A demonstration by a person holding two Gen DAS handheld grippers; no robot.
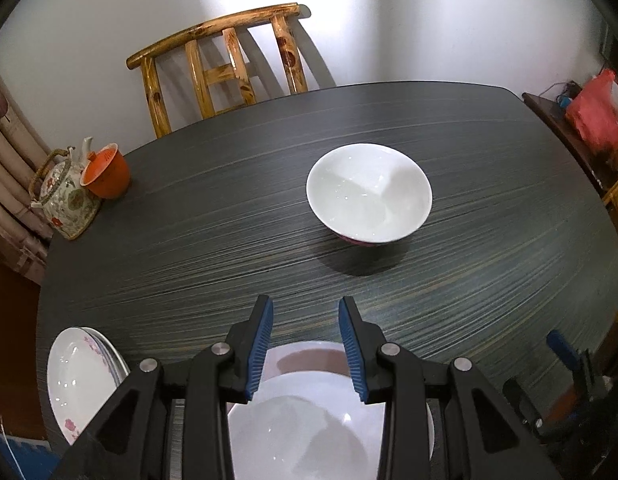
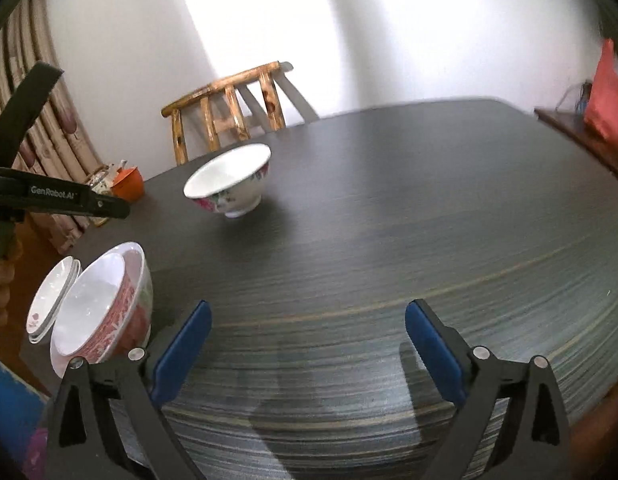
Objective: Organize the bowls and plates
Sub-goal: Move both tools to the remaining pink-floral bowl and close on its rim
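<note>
Slippage is the main hazard. The left gripper (image 1: 306, 302) shows ribbed blue fingers (image 1: 261, 344) set fairly narrow with nothing between them, hanging over the nested bowls (image 1: 309, 420) at its 6 o'clock. The right gripper (image 2: 309, 306) has its smooth blue fingers (image 2: 181, 352) spread wide over bare bench (image 2: 429, 240), also empty.

The lone floral bowl (image 1: 369, 194) stands at about 1 o'clock from the left fingers and 11 o'clock from the right ones, well apart from both. It looks like glazed porcelain: glossy white inside, pink and green flowers outside, a thin flaring rim and a small foot. A pinch on that slick, sloping wall could squirt it out. A nudge high on the rim could tip it over its narrow foot.

The nested bowls, white inside with a red pattern outside, sit at 9 o'clock from the right fingers, near the bench's edge. Lowering a third bowl off-centre could chip a rim or shove the stack toward that edge. The stacked plates (image 1: 81, 376), shallow, glossy and sprigged with pink blossom, lie just beside the bowls at 8 o'clock from the left fingers, closer still to the edge. A swinging gripper body could knock them.

The bench is dark, matt and finely streaked. At its 10 o'clock corner stand a flowered teapot (image 1: 65, 200) and an orange cup (image 1: 107, 176).
</note>
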